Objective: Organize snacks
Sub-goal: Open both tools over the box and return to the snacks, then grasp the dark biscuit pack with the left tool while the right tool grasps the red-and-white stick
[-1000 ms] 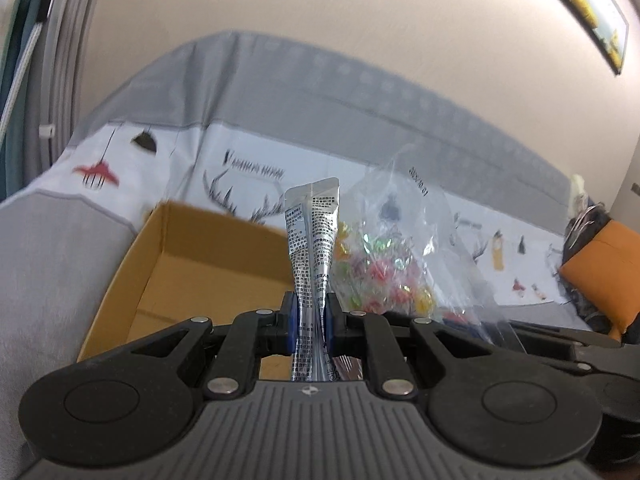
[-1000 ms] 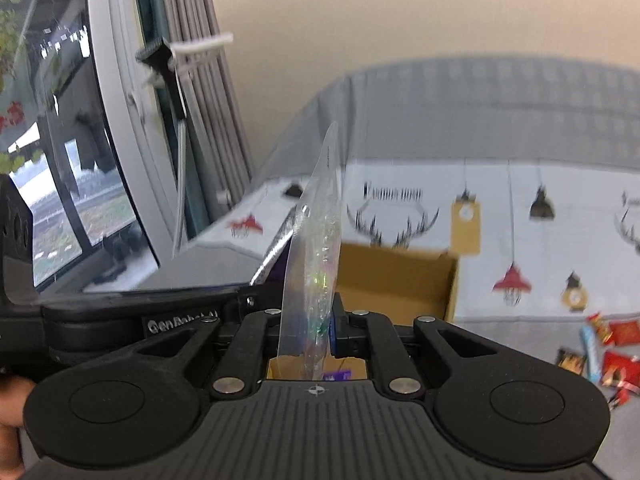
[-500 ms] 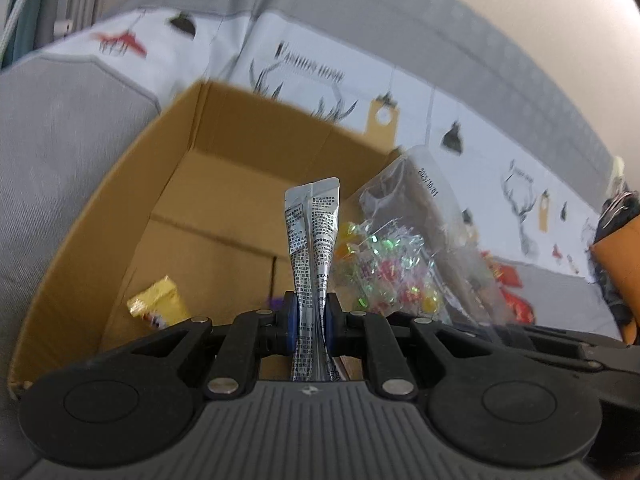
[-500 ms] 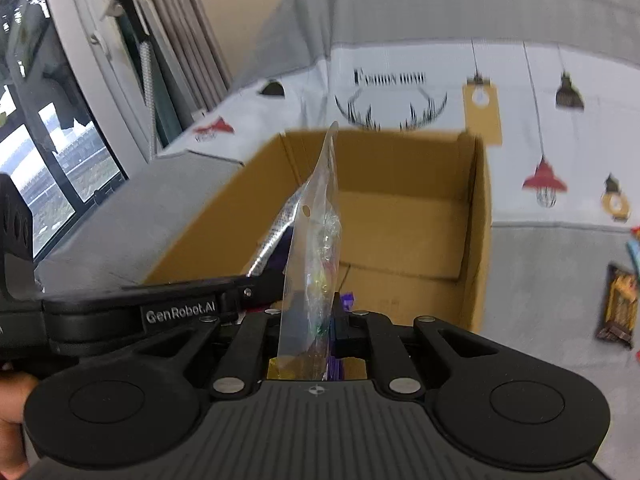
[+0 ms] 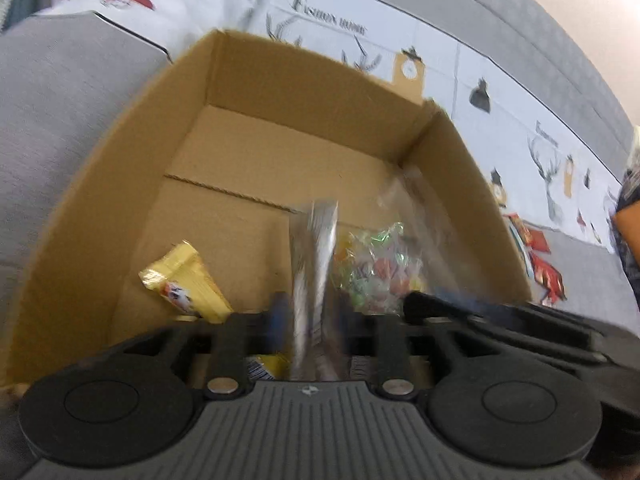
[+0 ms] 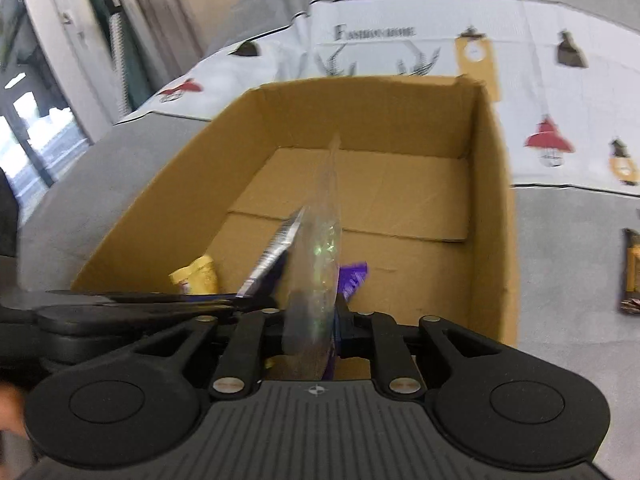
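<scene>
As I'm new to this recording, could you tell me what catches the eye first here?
An open cardboard box fills both views. Over it, the left gripper pinches a silver packet, and the right gripper a clear candy bag. A yellow snack lies inside, near left.

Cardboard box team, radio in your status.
Left gripper shut on silver packet; right gripper shut on clear candy bag. Both over cardboard box. Nothing blocking.

Even, soft daylight with faint shadows; both fisheye views bend at the edges and are motion-blurred throughout.
</scene>
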{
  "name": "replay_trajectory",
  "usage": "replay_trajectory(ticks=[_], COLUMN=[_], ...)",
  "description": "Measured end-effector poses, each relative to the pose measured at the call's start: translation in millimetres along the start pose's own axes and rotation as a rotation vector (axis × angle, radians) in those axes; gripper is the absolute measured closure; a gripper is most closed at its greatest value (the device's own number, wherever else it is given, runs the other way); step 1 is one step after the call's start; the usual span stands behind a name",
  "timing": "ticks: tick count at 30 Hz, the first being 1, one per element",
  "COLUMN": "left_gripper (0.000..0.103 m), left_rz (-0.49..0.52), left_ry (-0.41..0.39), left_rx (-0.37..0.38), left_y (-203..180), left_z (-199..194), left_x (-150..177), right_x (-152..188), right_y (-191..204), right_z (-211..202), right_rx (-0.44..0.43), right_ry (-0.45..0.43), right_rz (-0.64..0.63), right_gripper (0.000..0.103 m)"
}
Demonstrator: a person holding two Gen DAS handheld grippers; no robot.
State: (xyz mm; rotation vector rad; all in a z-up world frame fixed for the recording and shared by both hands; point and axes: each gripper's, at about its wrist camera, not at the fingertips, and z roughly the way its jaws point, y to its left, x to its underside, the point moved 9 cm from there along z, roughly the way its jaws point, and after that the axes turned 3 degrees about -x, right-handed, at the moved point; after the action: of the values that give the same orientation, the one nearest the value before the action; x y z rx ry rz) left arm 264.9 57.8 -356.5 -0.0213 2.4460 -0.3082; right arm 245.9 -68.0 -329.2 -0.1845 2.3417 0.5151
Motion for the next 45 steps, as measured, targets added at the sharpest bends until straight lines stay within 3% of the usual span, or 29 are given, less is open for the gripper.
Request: replay_trajectory(ticks=[1,2,4,6,9,11,13,16,18,20,22,29,31,33,36,37,38,39,45], left_gripper=[0.024,0.016,0.014,0.005,0.001,0.001,0.001,0.002,0.005,0.011,0.016,0.019,0.021,0.024,0.05,0.06,0.06,0.06,0.06], left_rz=[-0.004,0.003,0.062,0.127,0.215,0.273,0.345,0.436,0.448,0.456,0.467,0.347,0.36,0.442,0.491,0.488,0.49,0.499,0.563], left_ry=[-0.019,-0.053,-0.137,-0.189,-0.214,-0.214,-0.246,-0.224,-0.168,-0.12,-0.084,0.044,0.06,0.035,0.032,0.041,0.051,0.06,0.073], left_rx=[-0.004,0.009,0.061,0.093,0.15,0.183,0.199,0.19,0.232,0.24,0.21,0.222,0.216,0.177,0.139,0.138,0.139,0.142,0.13], left_y=[-3,-12,-47,-88,-164,-216,-264,-315,-337,-346,-349,-340,-340,-346,-352,-351,-352,-353,-359], left_z=[-10,-21,-47,-61,-58,-43,-20,26,58,92,128,203,213,217,215,214,212,209,189], left_x=[-5,-10,-21,-25,-19,-14,-8,5,14,19,19,11,13,16,18,18,19,21,51], right_x=[-1,-3,-5,-2,9,21,33,47,50,56,61,53,53,50,51,51,52,53,60], right_y=[-2,-6,-26,-55,-110,-152,-195,-253,-282,-304,-332,-376,-373,-368,-365,-366,-367,-369,-369], right_z=[-13,-30,-75,-120,-160,-171,-170,-156,-144,-125,-103,-61,-53,-45,-42,-43,-46,-49,-63], right_rx=[-0.006,-0.026,-0.019,0.021,0.123,0.269,0.365,0.379,0.377,0.389,0.367,0.352,0.387,0.423,0.46,0.461,0.463,0.458,0.398], right_ry=[-0.041,-0.09,-0.208,-0.323,-0.376,-0.352,-0.315,-0.292,-0.305,-0.268,-0.196,-0.183,-0.178,-0.162,-0.16,-0.162,-0.165,-0.166,-0.183], right_rz=[0.012,0.035,0.082,0.112,0.135,0.101,0.079,0.163,0.161,0.121,0.22,0.343,0.275,0.193,0.127,0.125,0.127,0.139,0.209], right_gripper=[0.073,0.068,0.031,0.011,0.009,0.01,0.014,0.026,0.036,0.043,0.056,0.057,0.057,0.056,0.06,0.066,0.073,0.087,0.093])
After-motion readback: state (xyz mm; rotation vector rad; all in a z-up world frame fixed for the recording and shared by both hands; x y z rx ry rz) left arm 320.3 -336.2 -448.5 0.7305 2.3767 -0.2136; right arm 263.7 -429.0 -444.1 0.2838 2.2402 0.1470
